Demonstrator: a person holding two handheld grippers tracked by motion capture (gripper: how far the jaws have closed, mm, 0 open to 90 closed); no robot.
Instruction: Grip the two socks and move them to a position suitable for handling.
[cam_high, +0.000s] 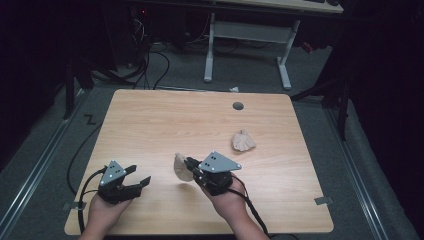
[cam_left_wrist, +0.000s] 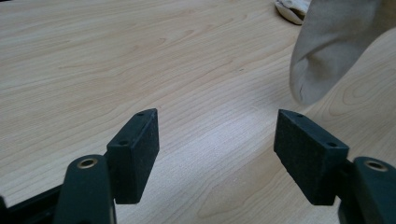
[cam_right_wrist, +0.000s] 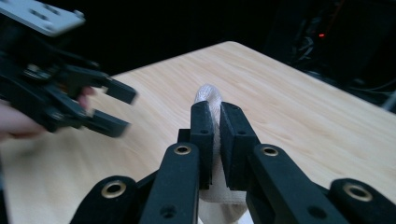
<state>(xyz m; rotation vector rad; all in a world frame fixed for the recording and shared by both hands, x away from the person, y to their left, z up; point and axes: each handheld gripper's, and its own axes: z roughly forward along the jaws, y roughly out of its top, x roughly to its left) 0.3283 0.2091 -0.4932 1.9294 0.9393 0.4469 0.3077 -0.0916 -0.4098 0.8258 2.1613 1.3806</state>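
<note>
A pale beige sock (cam_high: 181, 169) hangs just above the wooden table (cam_high: 150, 125) near its front middle, and my right gripper (cam_high: 191, 164) is shut on it. In the right gripper view the two black jaws (cam_right_wrist: 215, 123) press together on the sock (cam_right_wrist: 208, 94), whose rounded end sticks out beyond them. My left gripper (cam_high: 134, 178) rests low at the front left, open with nothing between its fingers. The left gripper view has its jaws (cam_left_wrist: 217, 144) wide apart over bare wood, with the hanging sock (cam_left_wrist: 327, 51) ahead to the right.
A second crumpled beige sock (cam_high: 243, 141) lies right of centre on the table, and its edge is also visible further off (cam_left_wrist: 292, 9). A dark round grommet (cam_high: 238, 106) sits near the far edge. Cables and a white desk frame (cam_high: 247, 55) stand on the floor beyond.
</note>
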